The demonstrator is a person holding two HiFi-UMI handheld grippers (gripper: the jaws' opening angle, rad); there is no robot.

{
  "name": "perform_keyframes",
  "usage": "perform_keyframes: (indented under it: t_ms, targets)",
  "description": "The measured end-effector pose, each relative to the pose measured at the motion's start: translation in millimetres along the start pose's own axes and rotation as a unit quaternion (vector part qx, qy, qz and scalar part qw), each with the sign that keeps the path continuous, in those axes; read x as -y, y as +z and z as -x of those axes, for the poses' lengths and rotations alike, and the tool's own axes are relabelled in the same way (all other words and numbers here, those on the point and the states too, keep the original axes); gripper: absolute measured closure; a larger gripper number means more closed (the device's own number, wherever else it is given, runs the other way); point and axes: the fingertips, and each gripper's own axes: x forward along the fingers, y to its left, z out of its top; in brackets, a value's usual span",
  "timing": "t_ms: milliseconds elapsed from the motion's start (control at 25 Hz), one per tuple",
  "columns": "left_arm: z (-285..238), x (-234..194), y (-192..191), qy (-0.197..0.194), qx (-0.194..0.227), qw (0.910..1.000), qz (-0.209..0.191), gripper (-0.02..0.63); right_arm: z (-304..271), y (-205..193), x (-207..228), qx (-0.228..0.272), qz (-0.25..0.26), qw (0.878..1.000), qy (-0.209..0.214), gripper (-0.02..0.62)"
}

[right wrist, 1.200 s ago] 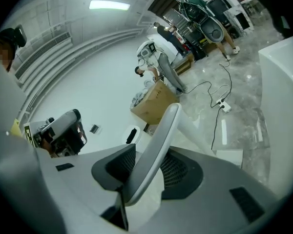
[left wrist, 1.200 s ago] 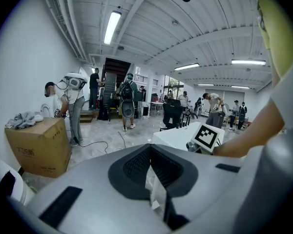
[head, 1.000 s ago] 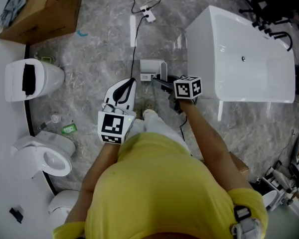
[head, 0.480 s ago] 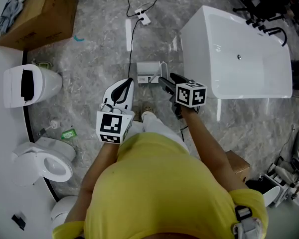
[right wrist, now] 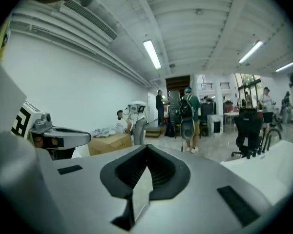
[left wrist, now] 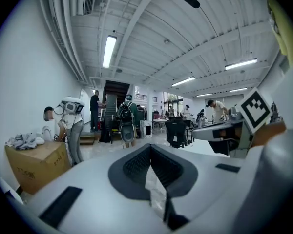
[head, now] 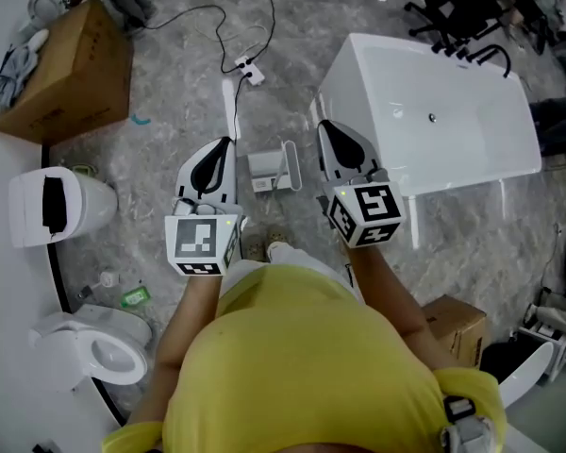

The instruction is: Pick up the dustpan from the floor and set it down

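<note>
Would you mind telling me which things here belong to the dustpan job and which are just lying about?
Job in hand: dustpan on the floor; left gripper and right gripper, both shut and empty.
Lying about: bathtub, cardboard box, toilet, power strip.

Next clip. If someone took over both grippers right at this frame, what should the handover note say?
Left gripper: jaws shut, empty, held up roughly level.
Right gripper: jaws shut, empty, raised beside the left.
Dustpan: on the grey floor, below and between the two grippers, near the white bathtub; nothing touches it.
Done: a second ago the right gripper was down at the dustpan; it is now up and clear, so the set-down looks finished.
Left: probably nothing.
</note>
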Motion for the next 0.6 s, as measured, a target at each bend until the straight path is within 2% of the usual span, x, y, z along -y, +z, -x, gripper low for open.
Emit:
perform_keyframes:
  t_ms: [280, 440, 600]
  targets:
    - [3.2, -1.4, 80.5, 0.025, 0.065, 0.9971, -0.032, 0.603, 19.6, 79.3, -0.9, 0.091, 0.050, 0.994, -0.027, 0.584]
    - [5.1, 1.0, 105.1, 0.031, 0.080, 0.9955, -0.038, 0.603, 25.0, 97.4, 1.3, 0.112, 0.051, 0.992, -0.030, 0.586]
    - [4.4, 5.0, 111.1, 0.031, 0.082, 0.9953, -0.041, 0.603, 28.1, 101.5, 1.5, 0.119, 0.059, 0.991, -0.030, 0.586]
